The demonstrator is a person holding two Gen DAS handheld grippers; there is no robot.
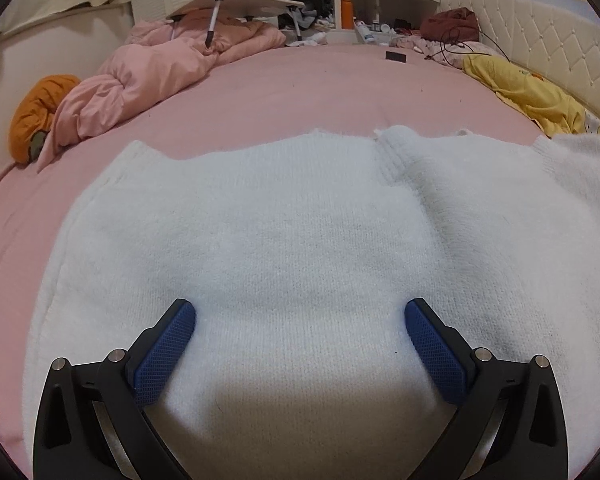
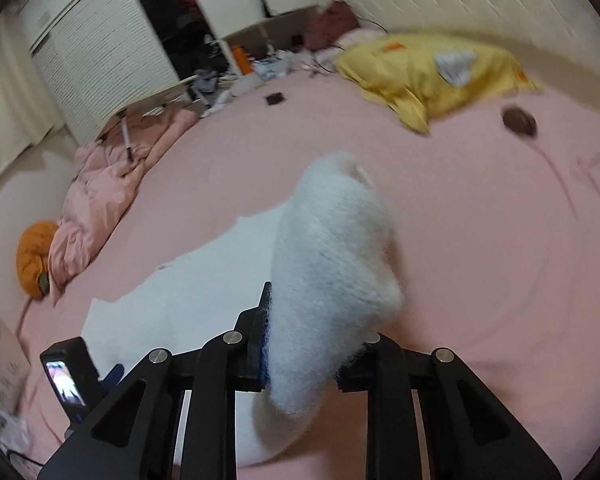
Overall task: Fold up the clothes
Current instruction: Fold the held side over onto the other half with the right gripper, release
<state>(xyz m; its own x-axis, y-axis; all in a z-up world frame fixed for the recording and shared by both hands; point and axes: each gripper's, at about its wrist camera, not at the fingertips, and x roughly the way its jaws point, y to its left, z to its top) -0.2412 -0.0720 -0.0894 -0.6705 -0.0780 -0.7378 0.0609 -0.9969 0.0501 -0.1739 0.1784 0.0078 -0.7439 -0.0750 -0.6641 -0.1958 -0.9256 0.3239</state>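
A white fuzzy sweater (image 1: 292, 232) lies spread on the pink bed (image 1: 284, 92). My left gripper (image 1: 300, 320) is open, its blue pads (image 1: 168, 348) resting low over the sweater's near part, holding nothing. My right gripper (image 2: 300, 340) is shut on a bunched sleeve of the sweater (image 2: 332, 264) and holds it lifted above the bed; the rest of the sweater (image 2: 172, 300) lies flat to the left. The left gripper's camera body (image 2: 70, 376) shows at the lower left of the right wrist view.
A crumpled pink duvet (image 1: 148, 80) with a small folding table (image 1: 236, 0) on it lies at far left, beside an orange cushion (image 1: 36, 116). A yellow pillow (image 1: 532, 92) and black cables (image 1: 456, 46) lie by the headboard. A small brown object (image 2: 518, 120) lies on the sheet.
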